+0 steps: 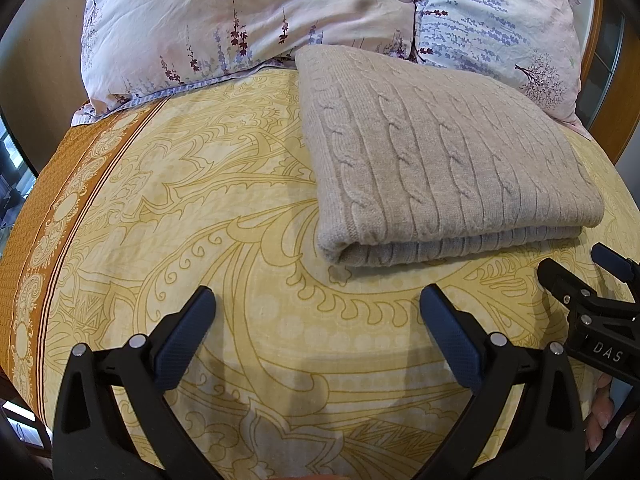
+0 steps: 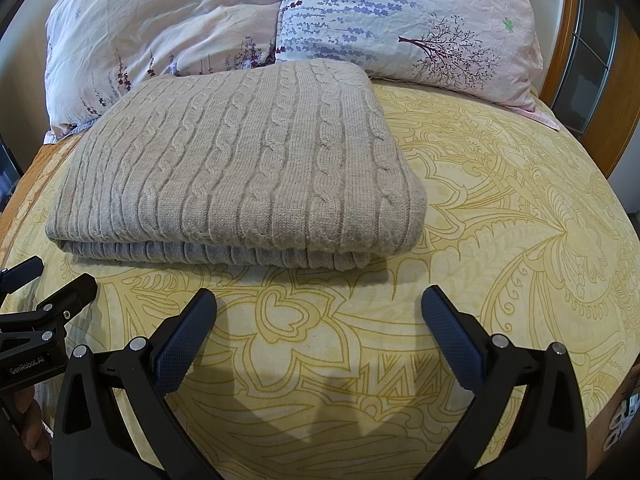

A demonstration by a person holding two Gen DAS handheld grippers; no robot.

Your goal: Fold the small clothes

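Note:
A beige cable-knit sweater lies folded into a thick rectangle on the yellow patterned bedsheet. It also shows in the right wrist view. My left gripper is open and empty, hovering over the sheet just short of the sweater's near folded edge. My right gripper is open and empty, also just short of that edge. The right gripper shows at the right edge of the left wrist view. The left gripper shows at the left edge of the right wrist view.
Two floral pillows lie against the far side behind the sweater. An orange border runs along the sheet's left side. A wooden bed frame curves at the far right.

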